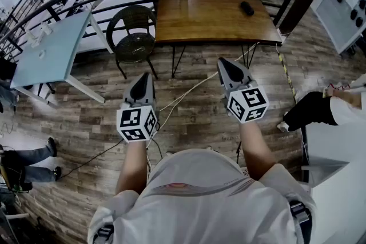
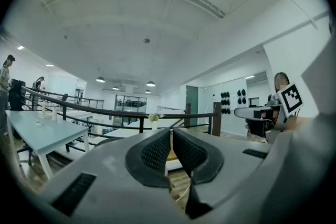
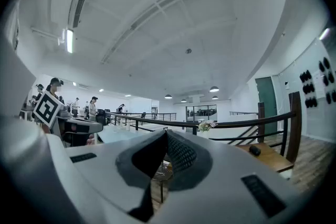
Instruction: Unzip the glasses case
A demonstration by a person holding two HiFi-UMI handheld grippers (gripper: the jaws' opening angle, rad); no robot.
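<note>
— Nearest item?
— Grey shirt (image 1: 200,197), mine, with both forearms reaching out from it.
— Jaws, left to right?
— Left gripper (image 1: 143,76) (image 2: 171,131): clenched, pads together, empty, held level over the wood floor (image 1: 189,94). Right gripper (image 1: 225,61) (image 3: 167,134): likewise clenched, empty and level.
— Glasses case?
— Glasses case (image 1: 246,8) (image 3: 254,150) lies on the wooden table (image 1: 211,17), towards its right end, well apart from both grippers. Whether it is zipped, I cannot tell.
</note>
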